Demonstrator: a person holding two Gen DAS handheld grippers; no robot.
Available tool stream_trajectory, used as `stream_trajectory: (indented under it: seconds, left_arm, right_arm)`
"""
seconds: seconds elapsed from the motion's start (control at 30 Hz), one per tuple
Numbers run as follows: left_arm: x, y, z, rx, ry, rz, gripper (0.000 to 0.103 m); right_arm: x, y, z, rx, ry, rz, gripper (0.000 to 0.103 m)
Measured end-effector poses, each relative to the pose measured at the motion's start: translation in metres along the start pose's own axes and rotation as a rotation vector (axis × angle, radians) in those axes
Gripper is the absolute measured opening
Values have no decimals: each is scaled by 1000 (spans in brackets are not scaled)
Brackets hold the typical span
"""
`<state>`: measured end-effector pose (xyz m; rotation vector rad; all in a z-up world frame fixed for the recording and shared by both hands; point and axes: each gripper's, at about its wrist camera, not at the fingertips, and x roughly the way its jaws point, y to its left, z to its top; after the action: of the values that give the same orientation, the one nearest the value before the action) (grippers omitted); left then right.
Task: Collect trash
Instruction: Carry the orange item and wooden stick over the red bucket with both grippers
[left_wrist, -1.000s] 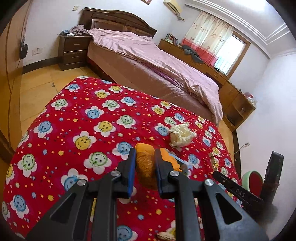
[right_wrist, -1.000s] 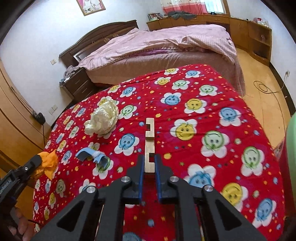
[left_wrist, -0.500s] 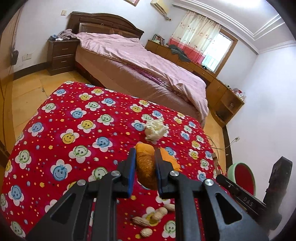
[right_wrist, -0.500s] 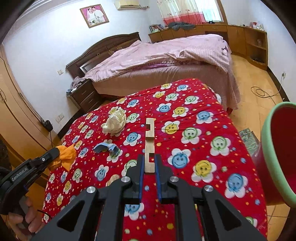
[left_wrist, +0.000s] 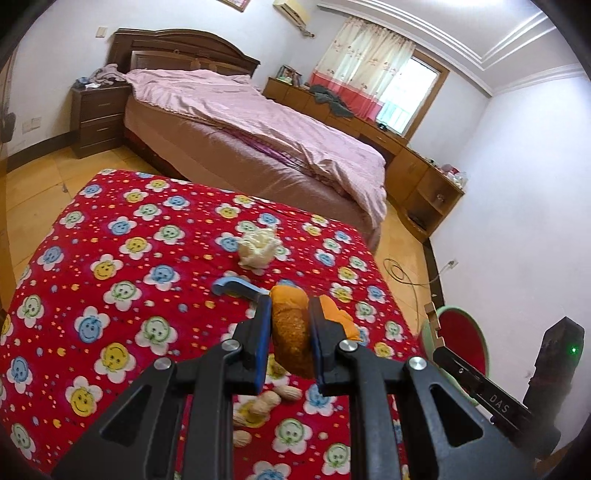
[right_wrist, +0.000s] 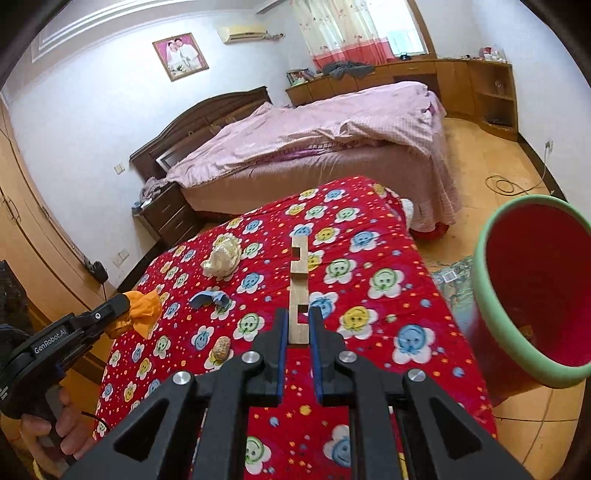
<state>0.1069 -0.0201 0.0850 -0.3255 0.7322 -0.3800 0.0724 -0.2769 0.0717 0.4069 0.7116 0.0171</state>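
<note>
My left gripper (left_wrist: 289, 314) is shut on an orange crumpled wad (left_wrist: 291, 334), held above the red smiley-flower cloth (left_wrist: 122, 258); it also shows in the right wrist view (right_wrist: 127, 308). My right gripper (right_wrist: 298, 321) is shut on a notched wooden strip (right_wrist: 298, 284), raised over the cloth's right part. A red bin with a green rim (right_wrist: 532, 284) stands on the floor to the right and also shows in the left wrist view (left_wrist: 461, 336). On the cloth lie a white crumpled paper ball (left_wrist: 256, 247), a blue scrap (left_wrist: 236, 286) and peanut shells (left_wrist: 266, 400).
A bed with pink covers (left_wrist: 258, 122) stands beyond the table. A nightstand (left_wrist: 98, 118) is at far left, wooden cabinets (left_wrist: 417, 177) along the far wall. A cable (right_wrist: 502, 184) lies on the wooden floor. A wardrobe (right_wrist: 33, 236) is at left.
Both grippers have risen and pulled back from the cloth with their loads. The right gripper has swung toward the red bin, which now fills more of its view.
</note>
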Motion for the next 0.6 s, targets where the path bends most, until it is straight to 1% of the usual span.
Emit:
stream_trajectory:
  seconds: [0.2,0.6]
  left_arm:
    - [1,-20,-5,24,24,-40,19]
    - [15,-64,-14,88,90,-117,19]
  right_arm:
    - [-21,-17,-1,22,-38,-15,13]
    - [-54,-56,-7,89,-98,-60,13]
